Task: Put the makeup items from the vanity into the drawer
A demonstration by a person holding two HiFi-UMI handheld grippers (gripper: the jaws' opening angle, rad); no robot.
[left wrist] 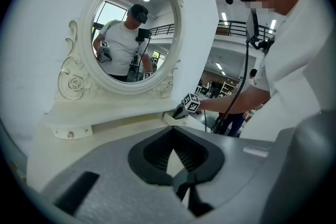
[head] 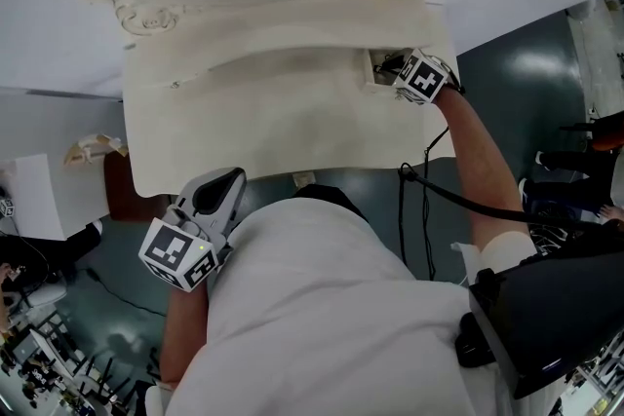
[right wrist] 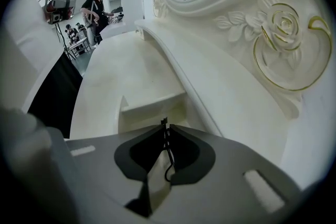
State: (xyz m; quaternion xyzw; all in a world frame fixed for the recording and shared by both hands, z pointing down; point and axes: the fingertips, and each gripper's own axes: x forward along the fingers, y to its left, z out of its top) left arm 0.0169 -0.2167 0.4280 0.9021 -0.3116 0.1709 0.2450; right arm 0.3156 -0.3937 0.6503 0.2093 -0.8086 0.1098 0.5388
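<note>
One thin dark item (right wrist: 170, 157) is pinched tight in your right gripper (right wrist: 165, 125), right at the small open drawer (right wrist: 152, 113), ready to drop by the look of it. Your left gripper (left wrist: 172, 135) waits closed and empty at the desk (head: 292, 112) edge.

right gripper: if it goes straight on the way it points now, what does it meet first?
Most likely the small open drawer in the vanity top, just beyond the right gripper, whose jaws pinch a thin dark item. Depth is unclear.
</note>
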